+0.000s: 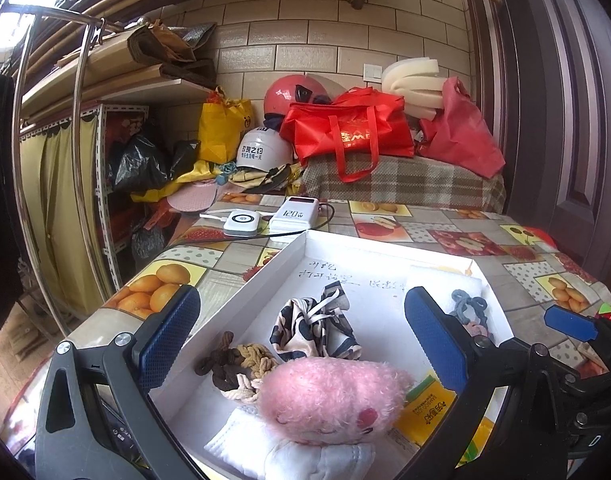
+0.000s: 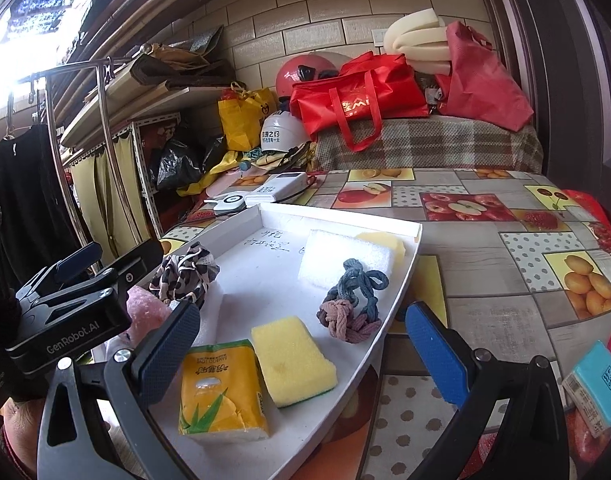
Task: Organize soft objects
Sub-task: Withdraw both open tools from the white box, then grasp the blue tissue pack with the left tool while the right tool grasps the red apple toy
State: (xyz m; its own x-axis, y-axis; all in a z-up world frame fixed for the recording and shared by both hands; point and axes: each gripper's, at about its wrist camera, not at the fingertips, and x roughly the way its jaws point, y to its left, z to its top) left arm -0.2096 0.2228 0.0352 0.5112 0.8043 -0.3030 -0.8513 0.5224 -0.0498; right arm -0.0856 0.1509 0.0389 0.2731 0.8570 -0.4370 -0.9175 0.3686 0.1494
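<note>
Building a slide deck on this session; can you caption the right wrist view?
Open right gripper over a white tray holding a yellow sponge, tissue pack and braided hair ties.

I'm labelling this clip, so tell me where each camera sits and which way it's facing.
Left wrist: on the left gripper, over the white shallow tray's near-left end, facing the tiled wall; open jaws frame the pink plush toy.
Right wrist: on the right gripper, at the tray's near-right edge, facing the same way; open jaws, left gripper at left.
Shared: tray, patterned fabric pouch, red tote bag.
</note>
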